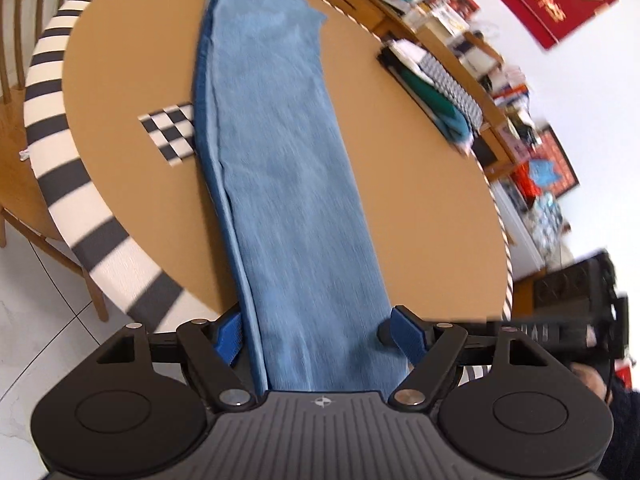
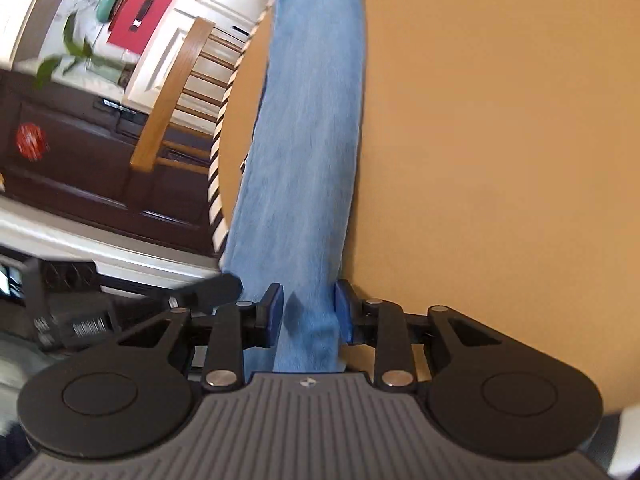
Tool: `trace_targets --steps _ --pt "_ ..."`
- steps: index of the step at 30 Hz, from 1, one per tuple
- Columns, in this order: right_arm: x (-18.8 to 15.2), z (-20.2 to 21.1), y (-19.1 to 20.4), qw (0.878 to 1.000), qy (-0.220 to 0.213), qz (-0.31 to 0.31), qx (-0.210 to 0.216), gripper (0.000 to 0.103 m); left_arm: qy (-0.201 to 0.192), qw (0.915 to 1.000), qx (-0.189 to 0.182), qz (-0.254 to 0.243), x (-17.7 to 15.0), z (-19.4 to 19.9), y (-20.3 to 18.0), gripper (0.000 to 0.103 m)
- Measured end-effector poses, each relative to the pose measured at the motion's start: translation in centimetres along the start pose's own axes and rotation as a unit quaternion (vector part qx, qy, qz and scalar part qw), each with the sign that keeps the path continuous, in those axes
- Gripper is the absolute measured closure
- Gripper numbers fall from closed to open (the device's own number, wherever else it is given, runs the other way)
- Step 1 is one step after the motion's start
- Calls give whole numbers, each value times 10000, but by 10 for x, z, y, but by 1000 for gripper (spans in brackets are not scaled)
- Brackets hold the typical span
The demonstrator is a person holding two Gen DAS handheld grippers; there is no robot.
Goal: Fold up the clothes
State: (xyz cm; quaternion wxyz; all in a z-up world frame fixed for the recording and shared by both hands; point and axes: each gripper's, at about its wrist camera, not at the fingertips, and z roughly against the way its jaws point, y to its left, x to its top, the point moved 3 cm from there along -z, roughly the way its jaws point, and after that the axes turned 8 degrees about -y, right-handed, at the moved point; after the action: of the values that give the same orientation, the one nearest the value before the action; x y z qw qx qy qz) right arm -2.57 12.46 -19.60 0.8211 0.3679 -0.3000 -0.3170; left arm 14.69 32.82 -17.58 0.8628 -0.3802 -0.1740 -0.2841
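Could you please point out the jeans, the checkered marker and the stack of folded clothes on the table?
jeans (image 1: 280, 168): left wrist view, middle of the leg.
checkered marker (image 1: 172, 132): left wrist view, centre of its visible part.
stack of folded clothes (image 1: 432, 92): left wrist view, teal top layer.

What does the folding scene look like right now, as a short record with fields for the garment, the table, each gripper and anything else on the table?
garment: light blue jeans, laid lengthwise across the table
table: round, tan top, black-and-white striped edge
left gripper: jaws wide, the jeans' end between the pads
right gripper: jaws narrower, denim bunched between the pads
also on table: checkered marker partly under the jeans; stack of folded clothes near the far edge
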Motion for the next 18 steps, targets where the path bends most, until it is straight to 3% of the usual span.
trace_targets --steps 3,8,11,12,13,15,18 --pt "11 -8 -13 9967 -87 -755 278 72 0 10000 -81 27 2 -5 0 25" --pt "29 -27 -14 9918 -345 -1167 381 76 -223 9936 -288 1068 20 -18 20 33" --pt "32 -31 -9 9949 -226 -924 339 78 -144 9951 -193 956 24 -22 23 57" --pt "31 -31 -8 9958 -221 -838 278 81 -113 9964 -122 835 24 -22 24 70" --pt "30 -29 -8 9967 -237 -756 182 86 -90 9963 -78 855 23 -22 27 81" --pt "26 -23 -10 9968 -275 -738 136 88 -15 9933 -72 1150 21 -19 39 94" --pt "21 -16 -10 9981 -331 -523 62 96 22 9900 -174 1401 19 -21 46 94"
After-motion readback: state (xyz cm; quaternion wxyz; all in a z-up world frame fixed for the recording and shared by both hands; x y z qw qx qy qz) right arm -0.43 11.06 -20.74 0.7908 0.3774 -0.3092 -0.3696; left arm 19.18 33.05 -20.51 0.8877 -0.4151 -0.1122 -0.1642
